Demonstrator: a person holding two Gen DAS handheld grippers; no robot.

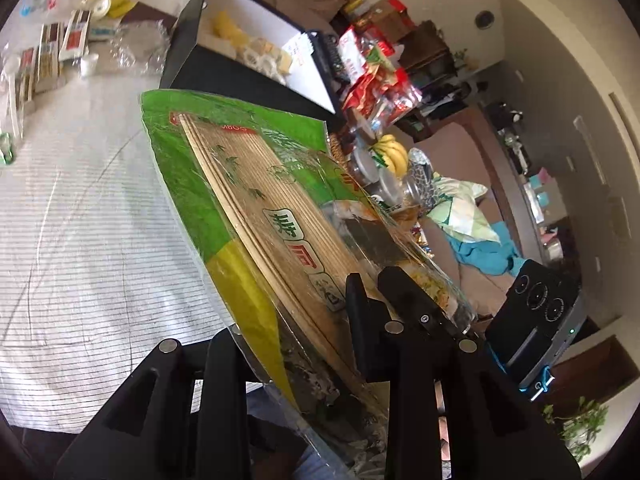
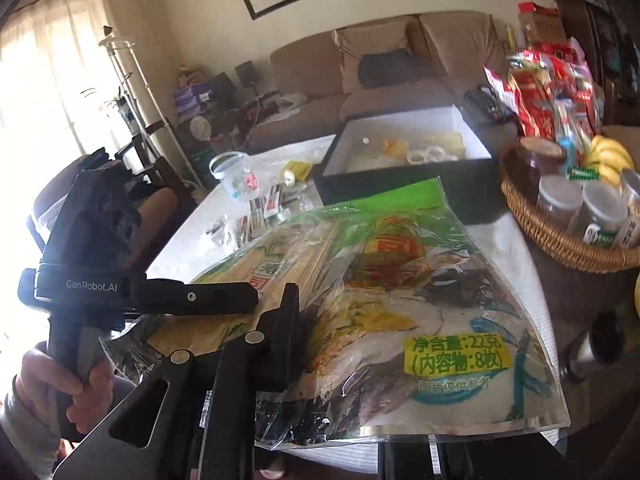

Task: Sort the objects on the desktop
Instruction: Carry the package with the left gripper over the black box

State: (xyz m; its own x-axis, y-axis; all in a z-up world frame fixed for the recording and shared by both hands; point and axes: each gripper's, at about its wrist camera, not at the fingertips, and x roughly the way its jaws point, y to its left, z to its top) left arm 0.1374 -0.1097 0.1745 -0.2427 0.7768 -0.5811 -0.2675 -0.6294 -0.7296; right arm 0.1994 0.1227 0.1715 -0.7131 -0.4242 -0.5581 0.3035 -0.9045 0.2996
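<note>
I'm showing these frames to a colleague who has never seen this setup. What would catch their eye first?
The big green sushi-kit bag, bamboo mat visible through the plastic, fills the foreground, held above the striped tablecloth by both tools: the left tool and right tool each clamp its near edge. Behind it sits an open black box with yellow and white bits inside, and to the right a wicker basket of jars and bananas.
</note>
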